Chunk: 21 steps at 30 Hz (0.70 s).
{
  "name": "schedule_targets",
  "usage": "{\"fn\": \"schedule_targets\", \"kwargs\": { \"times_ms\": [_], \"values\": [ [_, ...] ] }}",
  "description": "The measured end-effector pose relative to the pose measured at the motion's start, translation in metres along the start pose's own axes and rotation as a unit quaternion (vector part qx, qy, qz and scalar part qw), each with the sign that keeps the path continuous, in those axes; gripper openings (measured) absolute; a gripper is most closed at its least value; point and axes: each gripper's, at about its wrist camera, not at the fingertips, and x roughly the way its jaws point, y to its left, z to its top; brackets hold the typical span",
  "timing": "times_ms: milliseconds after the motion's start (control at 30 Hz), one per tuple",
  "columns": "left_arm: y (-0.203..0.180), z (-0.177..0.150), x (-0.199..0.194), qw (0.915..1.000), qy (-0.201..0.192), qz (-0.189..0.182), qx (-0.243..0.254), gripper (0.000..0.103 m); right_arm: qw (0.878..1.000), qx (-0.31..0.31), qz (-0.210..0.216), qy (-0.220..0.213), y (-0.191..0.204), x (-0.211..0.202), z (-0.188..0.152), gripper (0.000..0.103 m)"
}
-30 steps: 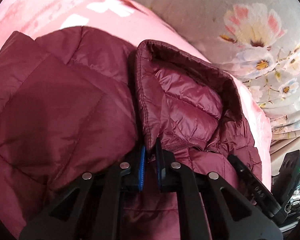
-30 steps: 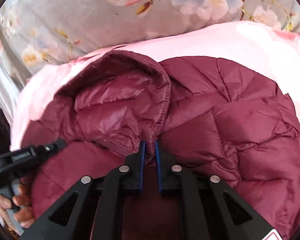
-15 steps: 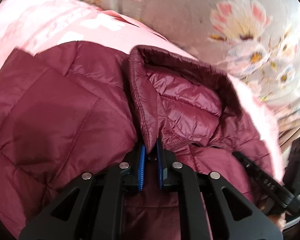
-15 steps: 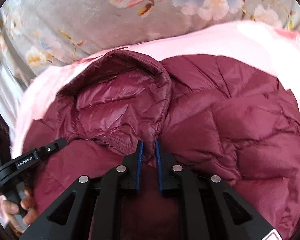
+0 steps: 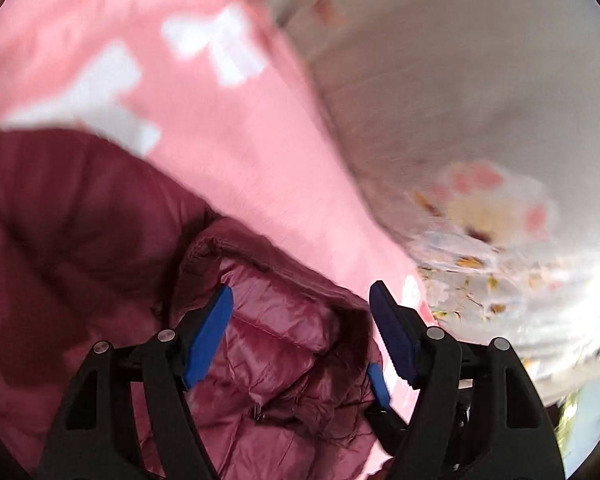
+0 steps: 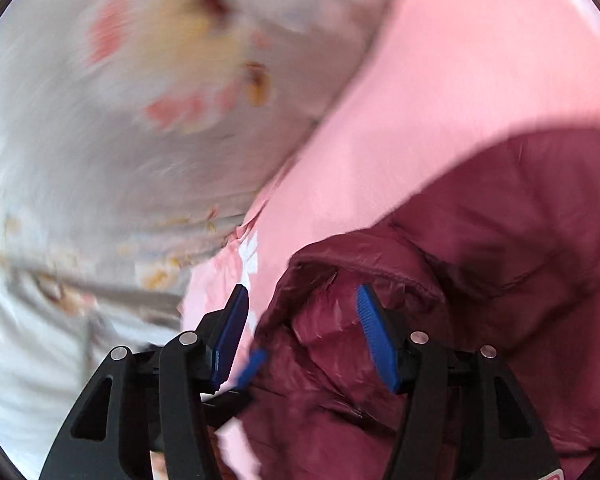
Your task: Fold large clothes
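Nearest the lens in the left wrist view, the left gripper [image 5: 302,316] is standing with its blue-padded fingers spread wide and gripping nothing. Between them is lying the hood [image 5: 276,320] of a maroon quilted puffer jacket [image 5: 72,248], its shiny lining facing up. The fingers are hanging just above the fabric, apparently so the hood can settle flat where it lies.

In the right wrist view, the right gripper [image 6: 300,320] is likewise spread apart and empty. The same hood [image 6: 340,328] is sitting under its right finger, while its left finger is hanging over bare bedding. A blue pad of the other tool is poking in low between the fingers, showing how closely the two grippers are working at the hood.

Beyond the hood, the jacket's body is spreading across a pink bedspread with white shapes [image 5: 228,128], which is serving as the folding surface. Farther back, a pale grey cloth printed with pink and yellow flowers [image 6: 140,100] is blurring heavily, so its details are unclear.

Judging from this, the hood fold looks done, and body folds are waiting.
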Motion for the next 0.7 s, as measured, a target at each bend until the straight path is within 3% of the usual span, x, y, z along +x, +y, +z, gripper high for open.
{"fn": "schedule_targets", "kwargs": {
  "times_ms": [67,100,167,233,333,433,567,700],
  "values": [
    [0.013,0.004,0.016,0.9988,0.019,0.014,-0.042,0.06,0.999,0.038,-0.006,0.0,-0.014,0.01,0.006,0.054],
    [0.015,0.004,0.02,0.9984,0.025,0.021,-0.047,0.054,0.999,0.047,-0.014,-0.006,-0.018,0.012,0.008,0.041],
    [0.016,0.005,0.026,0.9979,0.042,0.043,-0.025,0.02,0.999,0.034,-0.034,-0.017,-0.021,0.013,0.009,0.008],
    [0.012,-0.001,0.027,0.9958,0.05,0.074,0.022,0.008,0.997,-0.02,-0.076,-0.02,-0.013,0.01,0.006,0.004],
    [0.001,-0.014,0.025,0.9812,0.045,0.138,0.127,0.004,0.983,-0.111,-0.147,-0.016,0.004,0.012,-0.005,0.004],
    [-0.003,-0.033,0.03,0.9625,0.032,0.174,0.206,0.004,0.95,-0.217,-0.224,-0.01,0.017,0.022,-0.024,0.004],
    [-0.006,-0.046,0.034,0.9486,0.002,0.188,0.255,0.004,0.899,-0.319,-0.299,-0.02,0.024,0.045,-0.048,0.003],
    [-0.01,-0.057,0.041,0.9297,-0.028,0.206,0.304,0.004,0.874,-0.36,-0.324,-0.037,0.025,0.053,-0.057,0.004]
  ]
}}
